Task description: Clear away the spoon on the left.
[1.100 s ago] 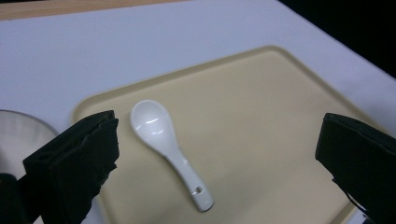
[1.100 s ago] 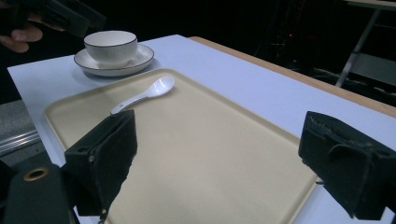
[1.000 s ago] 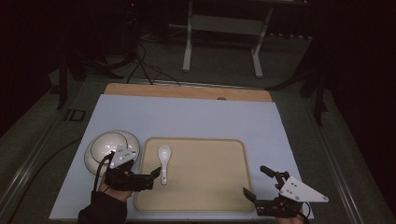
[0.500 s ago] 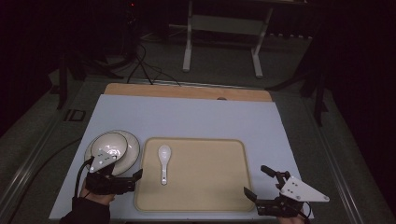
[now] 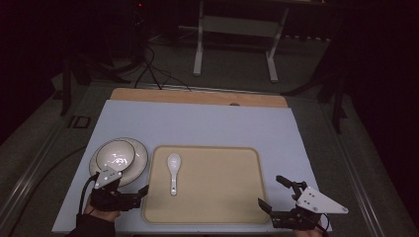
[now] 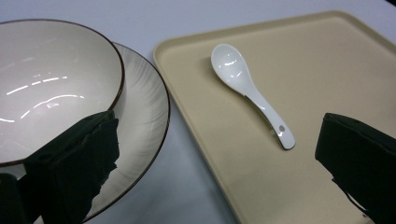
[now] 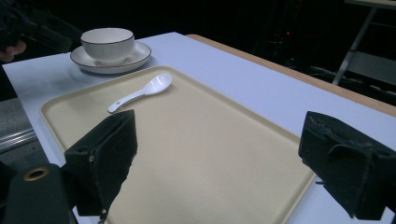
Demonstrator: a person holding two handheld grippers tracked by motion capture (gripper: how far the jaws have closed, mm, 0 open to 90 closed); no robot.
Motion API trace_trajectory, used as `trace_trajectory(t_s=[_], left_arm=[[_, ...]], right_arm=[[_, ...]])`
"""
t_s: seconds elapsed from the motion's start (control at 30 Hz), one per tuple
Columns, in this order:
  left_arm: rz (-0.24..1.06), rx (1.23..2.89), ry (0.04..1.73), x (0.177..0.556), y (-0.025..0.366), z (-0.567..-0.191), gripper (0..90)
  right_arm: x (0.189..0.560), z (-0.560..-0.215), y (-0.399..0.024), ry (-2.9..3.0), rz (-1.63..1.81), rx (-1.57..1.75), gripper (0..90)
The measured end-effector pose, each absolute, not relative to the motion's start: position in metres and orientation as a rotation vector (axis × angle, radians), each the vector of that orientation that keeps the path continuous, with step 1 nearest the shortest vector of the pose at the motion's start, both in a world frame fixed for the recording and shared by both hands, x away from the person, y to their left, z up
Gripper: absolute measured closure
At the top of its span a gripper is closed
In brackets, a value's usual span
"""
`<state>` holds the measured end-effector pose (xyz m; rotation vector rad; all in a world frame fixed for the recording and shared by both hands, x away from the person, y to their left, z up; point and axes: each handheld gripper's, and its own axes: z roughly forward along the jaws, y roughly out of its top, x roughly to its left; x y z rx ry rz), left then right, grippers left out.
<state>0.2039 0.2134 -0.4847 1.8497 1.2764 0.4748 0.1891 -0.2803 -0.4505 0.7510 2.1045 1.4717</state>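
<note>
A white bowl [image 5: 115,154] with a dark rim stands on a white plate [image 5: 138,165] at the table's left. A beige tray [image 5: 217,182] lies in the middle, with a white spoon [image 5: 173,170] on its left part, bowl end pointing away. My left gripper [image 5: 129,185] is open and holds nothing, just in front of the plate. In the left gripper view its jaws frame the bowl [image 6: 51,88], the plate [image 6: 142,107] and the spoon [image 6: 247,88]. My right gripper [image 5: 270,191] stands open and holds nothing off the tray's front right corner, looking across the tray [image 7: 210,140] to the spoon [image 7: 140,93].
A pale blue mat [image 5: 207,126] covers the table, with a wooden strip [image 5: 197,96] along the far edge. Beyond it are a metal stand [image 5: 232,39] and floor cables [image 5: 148,64]. The tray's right half is bare.
My left gripper has drawn back from beside the spoon, moving left and toward the person, to the plate's front edge. The right gripper has hardly moved.
</note>
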Motion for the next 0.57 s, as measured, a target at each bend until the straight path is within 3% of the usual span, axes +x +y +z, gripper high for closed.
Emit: trace_trajectory(t_s=[0.57], left_arm=[[0.461, 1.846, 1.300, 0.2057, 0.2157, -0.4912, 0.2]], right_arm=[[0.1908, -0.4524, -0.2825, 2.120, 1.482, 0.768, 11.6]])
